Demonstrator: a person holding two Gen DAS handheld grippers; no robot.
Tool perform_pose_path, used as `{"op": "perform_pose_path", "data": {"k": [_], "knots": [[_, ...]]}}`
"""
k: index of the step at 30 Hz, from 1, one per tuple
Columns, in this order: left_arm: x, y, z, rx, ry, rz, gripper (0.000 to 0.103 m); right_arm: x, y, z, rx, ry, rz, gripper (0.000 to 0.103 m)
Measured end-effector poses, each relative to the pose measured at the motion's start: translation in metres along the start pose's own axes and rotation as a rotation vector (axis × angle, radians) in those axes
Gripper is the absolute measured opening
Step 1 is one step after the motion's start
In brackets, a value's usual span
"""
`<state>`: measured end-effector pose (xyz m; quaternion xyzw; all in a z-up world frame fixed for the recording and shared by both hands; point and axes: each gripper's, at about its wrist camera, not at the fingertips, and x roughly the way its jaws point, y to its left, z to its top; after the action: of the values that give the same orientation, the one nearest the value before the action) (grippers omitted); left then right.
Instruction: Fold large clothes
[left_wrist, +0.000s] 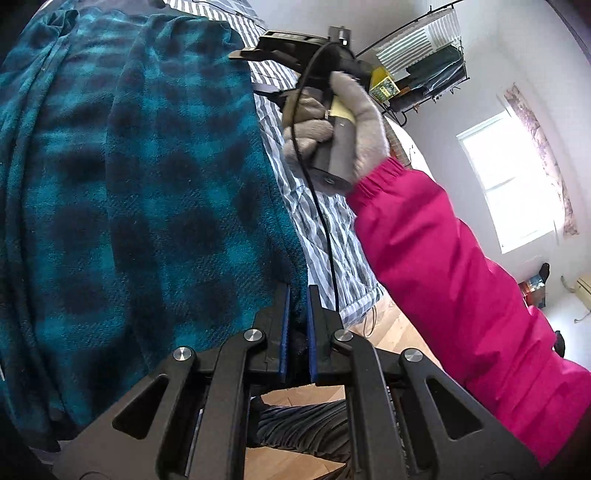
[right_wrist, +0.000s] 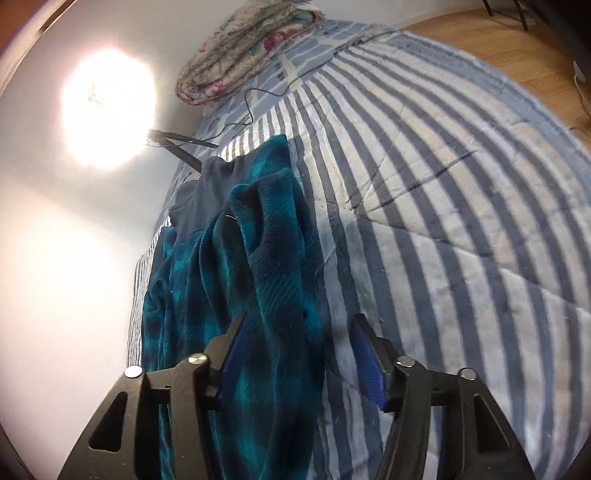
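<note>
A large teal and dark-blue checked fleece garment (left_wrist: 140, 177) lies on a striped bed; it also shows in the right wrist view (right_wrist: 255, 266), bunched in a long ridge. My left gripper (left_wrist: 298, 291) is shut on the garment's edge, dark cloth pinched between its blue pads. My right gripper (right_wrist: 299, 325) is open, jaws wide apart, with a fold of the garment lying between them against the left pad (right_wrist: 231, 354). In the left wrist view the right gripper (left_wrist: 258, 70) is held by a gloved hand above the garment's far edge.
The bed has a grey and white striped quilt (right_wrist: 443, 184). A folded floral blanket (right_wrist: 251, 48) lies at its far end beside a black cable (right_wrist: 266, 92). A bright lamp (right_wrist: 107, 107) glares on the wall. Wooden floor (left_wrist: 391, 325), a clothes rack (left_wrist: 424, 55) and a window (left_wrist: 513, 177) lie beyond.
</note>
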<state>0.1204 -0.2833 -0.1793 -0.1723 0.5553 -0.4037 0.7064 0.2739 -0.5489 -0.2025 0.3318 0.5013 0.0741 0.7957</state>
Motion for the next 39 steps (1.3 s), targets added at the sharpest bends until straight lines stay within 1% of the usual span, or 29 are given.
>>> {"op": "perform_pose_path", "data": {"k": [2,3,4,5,8,10,13,14,18,19,22,24,25,26,31,36,39], "knots": [[-0.002,0.002,-0.002,-0.005,0.000,-0.008,0.006,0.009,0.001,0.002,-0.001,0.029,-0.004,0.026],[-0.003,0.004,-0.003,-0.007,-0.001,-0.011,0.006,0.014,0.006,0.002,-0.015,0.050,-0.016,0.024],[-0.004,0.005,-0.004,-0.006,-0.003,-0.013,0.006,0.016,0.013,0.002,-0.036,0.053,-0.041,0.014],[-0.005,0.007,-0.004,-0.008,-0.005,-0.016,0.006,0.016,0.020,0.002,-0.057,0.055,-0.062,0.008],[-0.013,0.014,-0.008,-0.023,-0.011,-0.031,0.006,0.012,0.042,0.002,-0.096,0.045,-0.100,0.007],[-0.024,0.017,-0.016,-0.031,-0.018,-0.038,0.006,0.007,0.058,0.001,-0.115,0.034,-0.122,0.006],[-0.039,0.026,-0.024,-0.046,-0.034,-0.043,0.006,0.005,0.085,-0.001,-0.169,0.019,-0.185,0.006],[-0.038,0.030,-0.020,-0.052,-0.038,-0.042,0.006,0.005,0.101,-0.004,-0.208,0.012,-0.222,0.006],[-0.058,0.048,-0.027,-0.091,-0.069,-0.043,0.006,0.012,0.145,-0.013,-0.314,-0.004,-0.316,0.005],[-0.064,0.053,-0.029,-0.101,-0.076,-0.042,0.006,0.014,0.151,-0.015,-0.333,-0.004,-0.337,0.005],[-0.075,0.066,-0.037,-0.126,-0.092,-0.035,0.006,0.033,0.185,-0.027,-0.432,-0.001,-0.442,0.005],[-0.082,0.074,-0.042,-0.142,-0.102,-0.027,0.006,0.043,0.204,-0.036,-0.492,0.001,-0.488,0.005],[-0.085,0.078,-0.045,-0.149,-0.105,-0.023,0.006,0.050,0.214,-0.039,-0.515,0.008,-0.497,0.005],[-0.091,0.074,-0.050,-0.155,-0.108,-0.021,0.006,0.053,0.220,-0.042,-0.530,0.013,-0.502,0.005],[-0.103,0.088,-0.063,-0.190,-0.131,0.007,0.006,0.095,0.255,-0.059,-0.628,0.070,-0.542,0.005],[-0.110,0.102,-0.073,-0.195,-0.151,0.080,0.006,0.143,0.269,-0.080,-0.694,0.115,-0.591,0.005],[-0.107,0.103,-0.078,-0.201,-0.144,0.099,0.006,0.165,0.269,-0.091,-0.705,0.145,-0.602,0.005]]}}
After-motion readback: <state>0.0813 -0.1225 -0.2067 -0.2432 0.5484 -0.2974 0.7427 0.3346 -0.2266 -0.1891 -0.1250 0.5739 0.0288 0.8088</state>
